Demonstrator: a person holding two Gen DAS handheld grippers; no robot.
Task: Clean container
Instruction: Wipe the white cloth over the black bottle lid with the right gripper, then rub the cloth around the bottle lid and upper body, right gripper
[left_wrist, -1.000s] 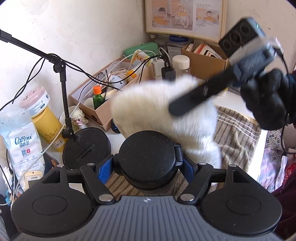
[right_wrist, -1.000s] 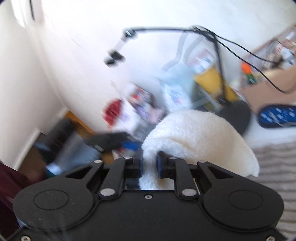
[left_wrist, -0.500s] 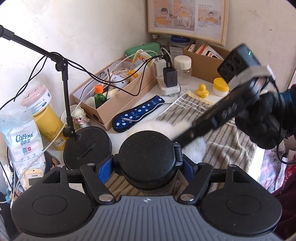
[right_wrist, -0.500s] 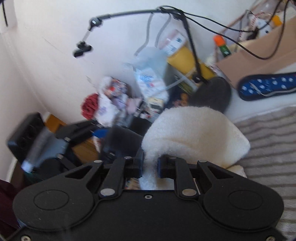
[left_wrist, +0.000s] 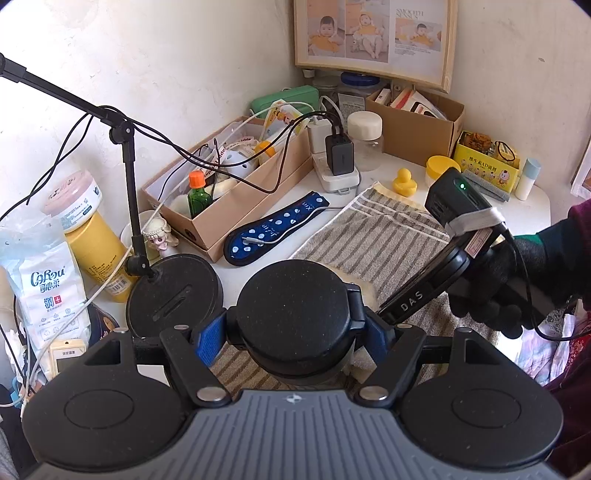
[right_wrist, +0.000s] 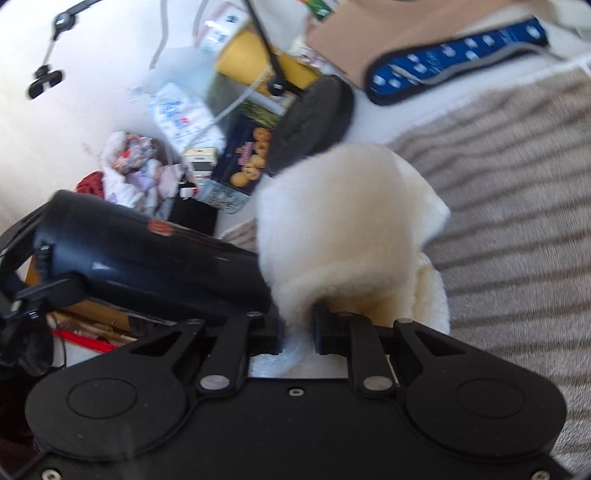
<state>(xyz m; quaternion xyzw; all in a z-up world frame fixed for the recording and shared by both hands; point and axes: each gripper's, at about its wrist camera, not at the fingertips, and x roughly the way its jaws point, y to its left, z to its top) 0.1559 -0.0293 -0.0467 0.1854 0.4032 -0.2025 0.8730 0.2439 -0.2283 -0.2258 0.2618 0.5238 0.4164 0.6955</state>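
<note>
left gripper (left_wrist: 291, 332) clamps the black container (right_wrist: 147, 254) by its body near the lid, rigid, glossy, probably slippery, over the striped towel (right_wrist: 517, 177); right gripper (right_wrist: 297, 334) pinches the soft, light fluffy cloth (right_wrist: 343, 221), touching its side.

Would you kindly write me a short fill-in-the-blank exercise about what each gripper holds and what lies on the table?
1. The left gripper is clamped on a black ____.
2. The right gripper pinches a fluffy ____ cloth.
3. Under the bottle lies a ____ towel.
4. The small yellow toy on the table is a ____.

Missing words: bottle; white; striped; duck
</note>
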